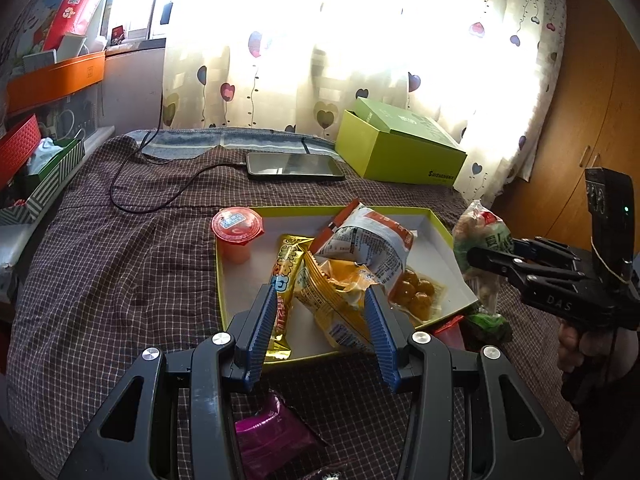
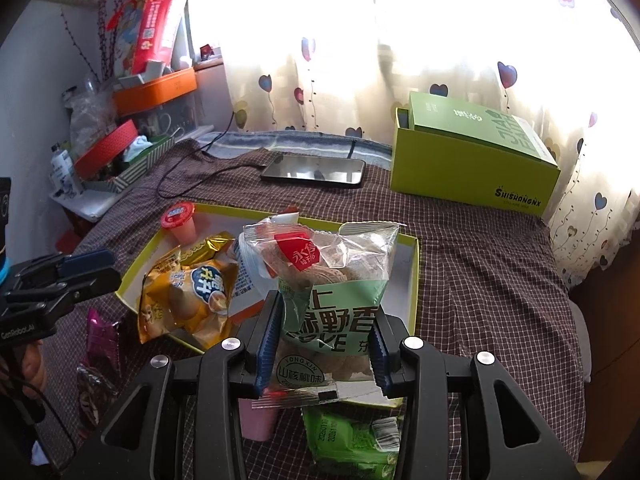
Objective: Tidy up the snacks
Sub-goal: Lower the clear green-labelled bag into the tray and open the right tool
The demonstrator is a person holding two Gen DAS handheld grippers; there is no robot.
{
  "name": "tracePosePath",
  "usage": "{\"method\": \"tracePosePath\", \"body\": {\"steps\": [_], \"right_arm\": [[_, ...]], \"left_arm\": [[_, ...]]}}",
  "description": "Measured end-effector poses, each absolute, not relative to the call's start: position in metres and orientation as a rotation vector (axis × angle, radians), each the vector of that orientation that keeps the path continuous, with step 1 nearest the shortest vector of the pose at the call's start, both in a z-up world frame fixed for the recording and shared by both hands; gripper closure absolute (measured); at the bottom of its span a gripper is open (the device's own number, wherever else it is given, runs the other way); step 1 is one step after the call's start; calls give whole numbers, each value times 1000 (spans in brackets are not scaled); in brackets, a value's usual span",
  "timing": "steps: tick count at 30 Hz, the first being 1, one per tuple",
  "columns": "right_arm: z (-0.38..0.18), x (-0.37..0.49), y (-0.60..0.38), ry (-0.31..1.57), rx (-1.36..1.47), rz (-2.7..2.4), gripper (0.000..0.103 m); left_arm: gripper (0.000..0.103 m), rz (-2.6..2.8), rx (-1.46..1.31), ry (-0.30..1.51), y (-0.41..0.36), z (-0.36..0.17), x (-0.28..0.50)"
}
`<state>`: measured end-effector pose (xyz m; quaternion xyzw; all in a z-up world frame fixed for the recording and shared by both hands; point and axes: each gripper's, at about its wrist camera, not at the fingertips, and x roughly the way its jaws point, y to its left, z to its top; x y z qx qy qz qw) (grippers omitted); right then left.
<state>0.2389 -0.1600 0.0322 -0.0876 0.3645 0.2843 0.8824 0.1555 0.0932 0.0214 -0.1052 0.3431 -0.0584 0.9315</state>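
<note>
A shallow yellow-rimmed white tray (image 1: pixel 440 248) (image 2: pixel 412 280) lies on the checked bedspread. It holds a red-lidded jelly cup (image 1: pixel 237 232) (image 2: pixel 179 220), a gold bar packet (image 1: pixel 285 276), a yellow snack bag (image 1: pixel 336 296) (image 2: pixel 188 296), a white-orange packet (image 1: pixel 368 240) and a pack of brown balls (image 1: pixel 416 292). My left gripper (image 1: pixel 322 296) is open and empty, hovering above the tray's near edge. My right gripper (image 2: pixel 324 336) (image 1: pixel 476 258) is shut on a clear-and-green walnut biscuit bag (image 2: pixel 332 280) (image 1: pixel 480 240), held above the tray's right side.
A magenta packet (image 1: pixel 268 436) (image 2: pixel 100 332) lies on the bed under my left gripper. A green packet (image 2: pixel 352 440) and a pink cup (image 2: pixel 258 418) lie under my right gripper. A phone (image 1: pixel 294 165) with a cable and a green box (image 1: pixel 400 148) sit farther back. Cluttered shelves stand left.
</note>
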Motion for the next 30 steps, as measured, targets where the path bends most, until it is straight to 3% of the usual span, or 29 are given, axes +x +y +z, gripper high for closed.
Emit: {"method": "tracePosePath", "body": {"steps": [13, 24, 30], "right_arm": [[12, 294, -157, 837, -121, 579, 62], [18, 274, -173, 807, -127, 561, 60], [17, 253, -178, 810, -147, 564, 73]], "left_arm": [[56, -137, -213, 713, 86, 19, 153], [56, -143, -216, 724, 81, 18, 151], [56, -158, -217, 734, 75, 15, 147]]}}
